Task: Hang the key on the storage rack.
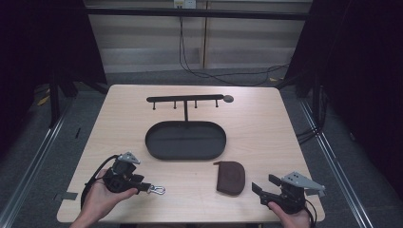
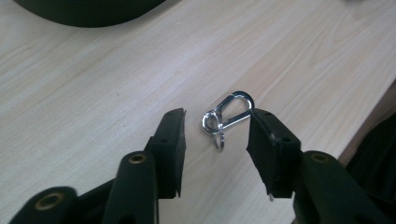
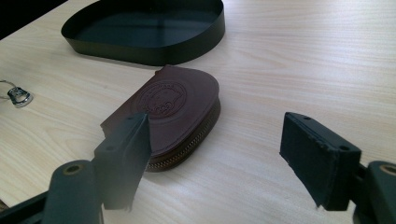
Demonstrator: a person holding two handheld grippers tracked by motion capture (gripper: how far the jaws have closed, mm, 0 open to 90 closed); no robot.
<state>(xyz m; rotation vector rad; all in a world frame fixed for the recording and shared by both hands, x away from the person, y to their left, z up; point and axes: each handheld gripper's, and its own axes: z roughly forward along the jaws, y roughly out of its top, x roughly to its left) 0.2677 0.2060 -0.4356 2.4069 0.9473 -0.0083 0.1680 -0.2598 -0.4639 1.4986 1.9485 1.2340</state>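
Now the left gripper (image 2: 215, 135) has its jaws around the silver clip (image 2: 227, 115) near the table's (image 1: 266, 123) front edge, not squeezing yet, ready to grab. Over by the brown pouch (image 3: 170, 109), the right gripper (image 3: 215, 158) waits wide open.

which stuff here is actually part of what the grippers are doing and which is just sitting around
In the job:
- left gripper, jaws open around the carabiner
- silver carabiner clip with key rings, on the table
- right gripper, open, near the brown pouch
- brown zip pouch

Lying about:
- black oval tray
- black hook rack standing behind the tray
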